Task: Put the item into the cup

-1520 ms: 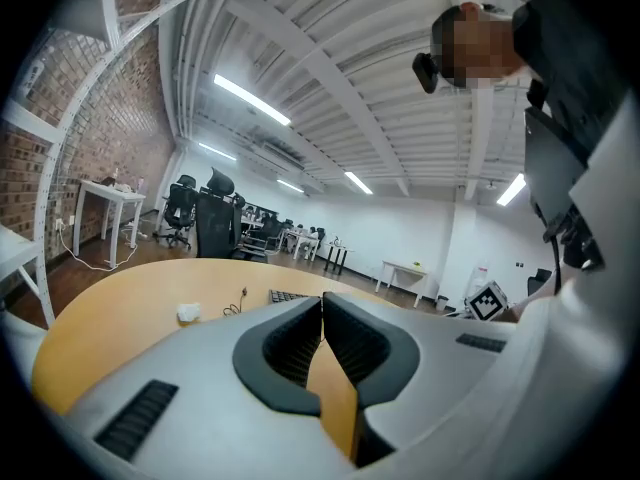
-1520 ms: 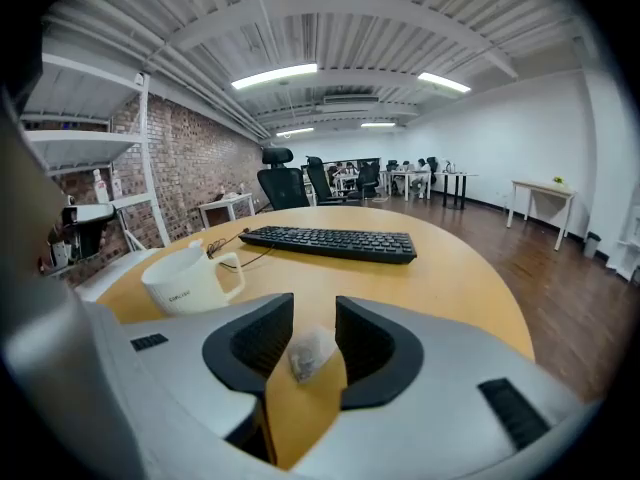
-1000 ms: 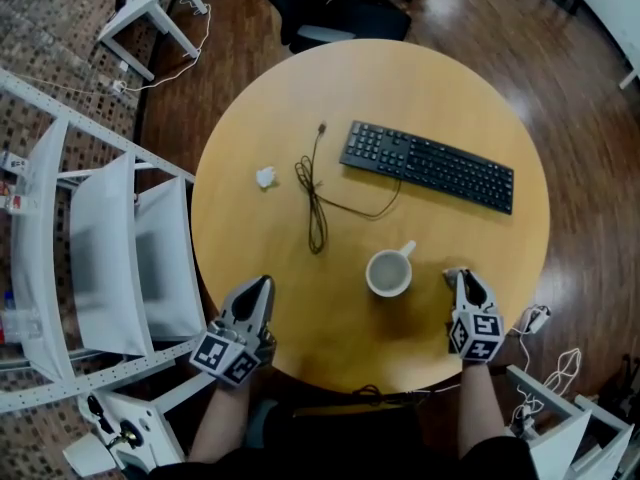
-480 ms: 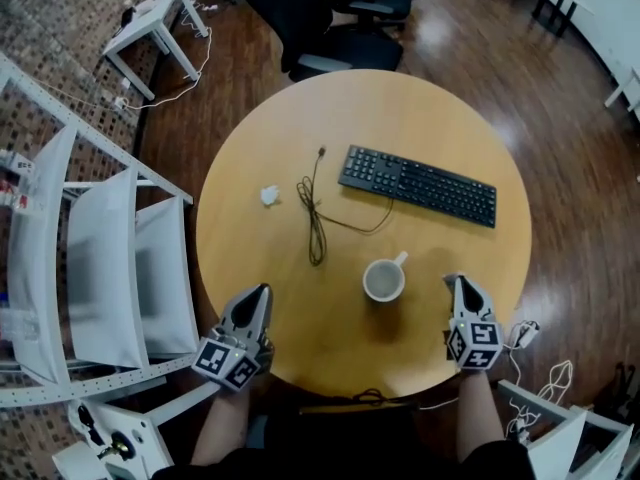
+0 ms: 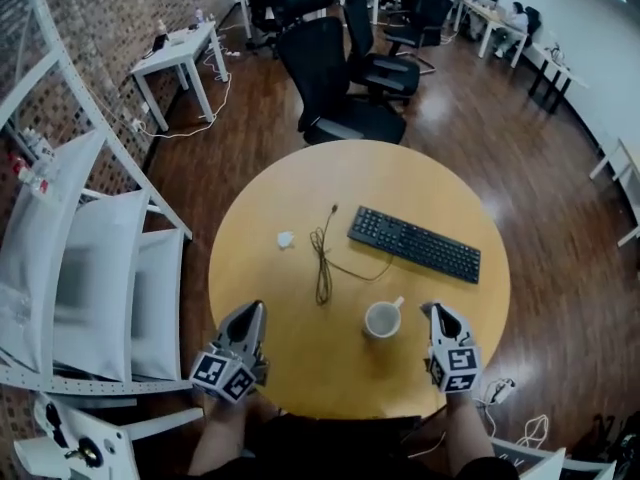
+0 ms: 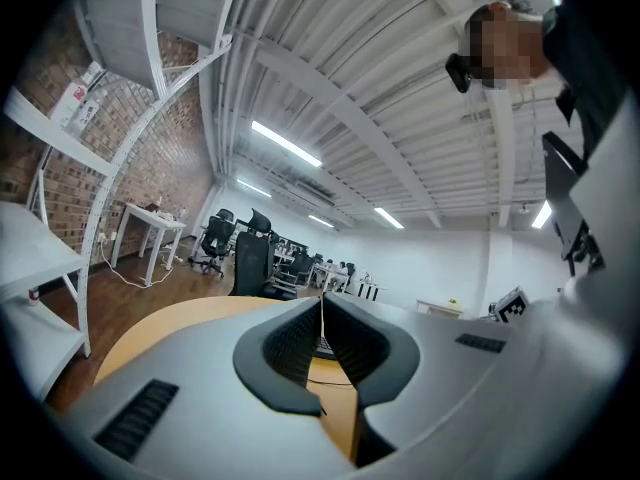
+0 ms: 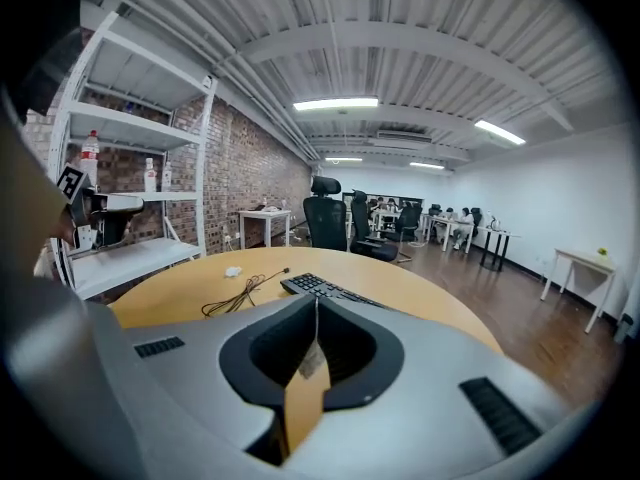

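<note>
Left gripper (image 5: 252, 313), right gripper (image 5: 438, 316): both shut, empty; open left one wide over far-left white wad (image 5: 285, 239), probably paper, then mug (image 5: 382, 319).

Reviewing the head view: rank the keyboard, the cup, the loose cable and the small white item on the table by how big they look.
1. keyboard
2. cable, thin but long
3. cup
4. small white item
All lie on the same table, so nearness to the camera hardly skews the order.

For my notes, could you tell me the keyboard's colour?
The keyboard is black, clearest in head view.
</note>
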Tool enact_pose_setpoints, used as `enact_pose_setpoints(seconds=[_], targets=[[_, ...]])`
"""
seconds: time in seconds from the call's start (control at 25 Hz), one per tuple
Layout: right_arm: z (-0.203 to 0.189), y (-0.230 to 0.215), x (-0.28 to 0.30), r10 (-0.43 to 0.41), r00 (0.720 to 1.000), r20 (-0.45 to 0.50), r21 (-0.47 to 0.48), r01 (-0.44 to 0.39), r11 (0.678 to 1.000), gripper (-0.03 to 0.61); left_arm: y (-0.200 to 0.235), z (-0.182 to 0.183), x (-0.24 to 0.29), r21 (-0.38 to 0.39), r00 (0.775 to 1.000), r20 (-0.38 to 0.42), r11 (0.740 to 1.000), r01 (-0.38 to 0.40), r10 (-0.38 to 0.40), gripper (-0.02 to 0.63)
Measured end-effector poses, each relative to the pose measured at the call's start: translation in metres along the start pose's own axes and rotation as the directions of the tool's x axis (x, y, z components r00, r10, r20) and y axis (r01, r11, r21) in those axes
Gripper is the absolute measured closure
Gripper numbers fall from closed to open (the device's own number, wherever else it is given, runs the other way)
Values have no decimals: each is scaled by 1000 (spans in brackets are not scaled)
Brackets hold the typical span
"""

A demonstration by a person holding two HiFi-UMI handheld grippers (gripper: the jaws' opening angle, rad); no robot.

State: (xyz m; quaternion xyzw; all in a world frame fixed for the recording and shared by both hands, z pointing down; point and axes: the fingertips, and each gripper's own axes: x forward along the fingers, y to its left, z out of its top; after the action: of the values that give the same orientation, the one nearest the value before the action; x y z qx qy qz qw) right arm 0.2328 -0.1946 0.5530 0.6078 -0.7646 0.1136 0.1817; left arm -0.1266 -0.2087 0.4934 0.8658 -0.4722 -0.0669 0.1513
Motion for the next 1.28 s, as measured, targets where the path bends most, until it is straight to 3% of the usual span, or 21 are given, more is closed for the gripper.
enact_pose_setpoints(seconds=[0.2, 0.52, 0.96, 1.28], targets=[[10, 35, 12, 51, 999, 12, -39, -51, 998, 578, 11, -2, -22, -20, 1000, -2, 1000, -11, 11, 614], [0, 78, 26, 127, 991, -43, -81, -130, 988, 578, 37, -13, -62, -75, 997, -28, 994, -78, 76, 614], [-36, 99, 48, 86, 987, -134, -31, -91, 995, 576, 73, -12, -92, -60, 991, -68, 991, -120, 115, 614], [-50, 104, 52, 44, 985, -168, -10, -46, 999, 547, 82, -15, -90, -62, 993, -97, 995, -80, 74, 614]])
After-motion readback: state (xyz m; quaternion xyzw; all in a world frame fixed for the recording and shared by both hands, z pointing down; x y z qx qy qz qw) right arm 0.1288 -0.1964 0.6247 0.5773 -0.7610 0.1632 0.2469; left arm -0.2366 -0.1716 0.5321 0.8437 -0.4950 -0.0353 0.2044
